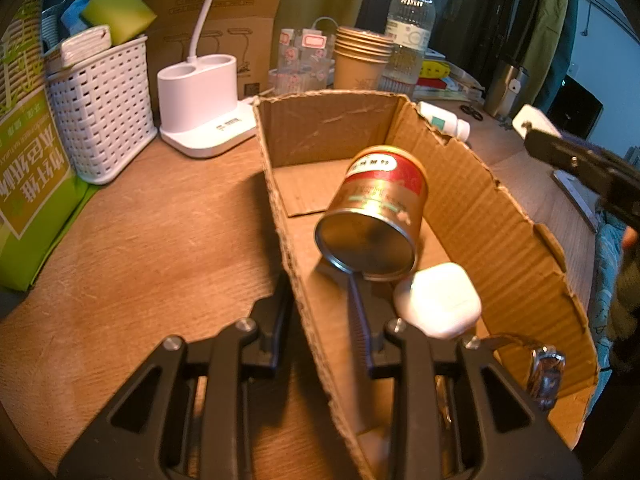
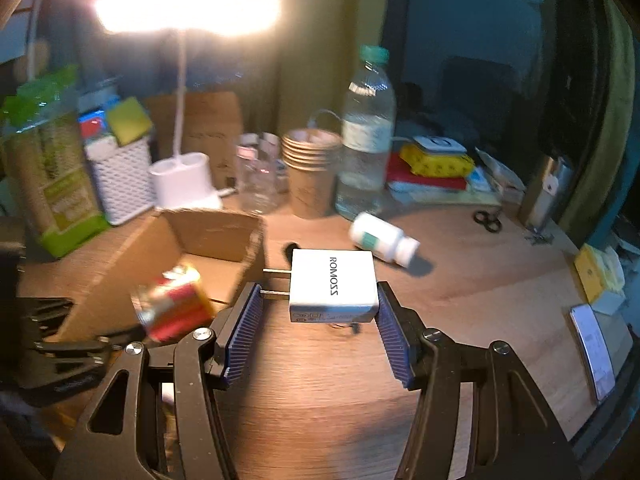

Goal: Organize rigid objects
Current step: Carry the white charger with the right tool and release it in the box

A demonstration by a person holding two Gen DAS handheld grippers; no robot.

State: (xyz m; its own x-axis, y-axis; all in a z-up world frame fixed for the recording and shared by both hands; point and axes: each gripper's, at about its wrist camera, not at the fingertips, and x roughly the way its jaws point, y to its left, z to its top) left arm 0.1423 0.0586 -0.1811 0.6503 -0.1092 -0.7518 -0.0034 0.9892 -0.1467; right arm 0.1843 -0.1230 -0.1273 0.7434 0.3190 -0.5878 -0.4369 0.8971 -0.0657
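Observation:
An open cardboard box (image 1: 472, 200) lies on the wooden desk. Inside it a gold and red tin can (image 1: 376, 208) rests on its side, with a white earbud case (image 1: 438, 300) and a wristwatch (image 1: 546, 368) nearer to me. My left gripper (image 1: 320, 300) is shut on the box's left wall, one finger outside and one inside. My right gripper (image 2: 318, 312) is shut on a white charger plug (image 2: 334, 286), prongs pointing left, held above the desk to the right of the box (image 2: 216, 232). The charger (image 1: 532, 120) also shows at the right edge of the left wrist view.
A white pill bottle (image 2: 382, 242) lies on the desk behind the charger. Further back stand a water bottle (image 2: 366, 136), stacked paper cups (image 2: 310, 168), a lit desk lamp base (image 2: 184, 180) and a white basket (image 1: 100, 108). Small scissors (image 2: 488, 218) and a phone (image 2: 594, 348) lie at the right.

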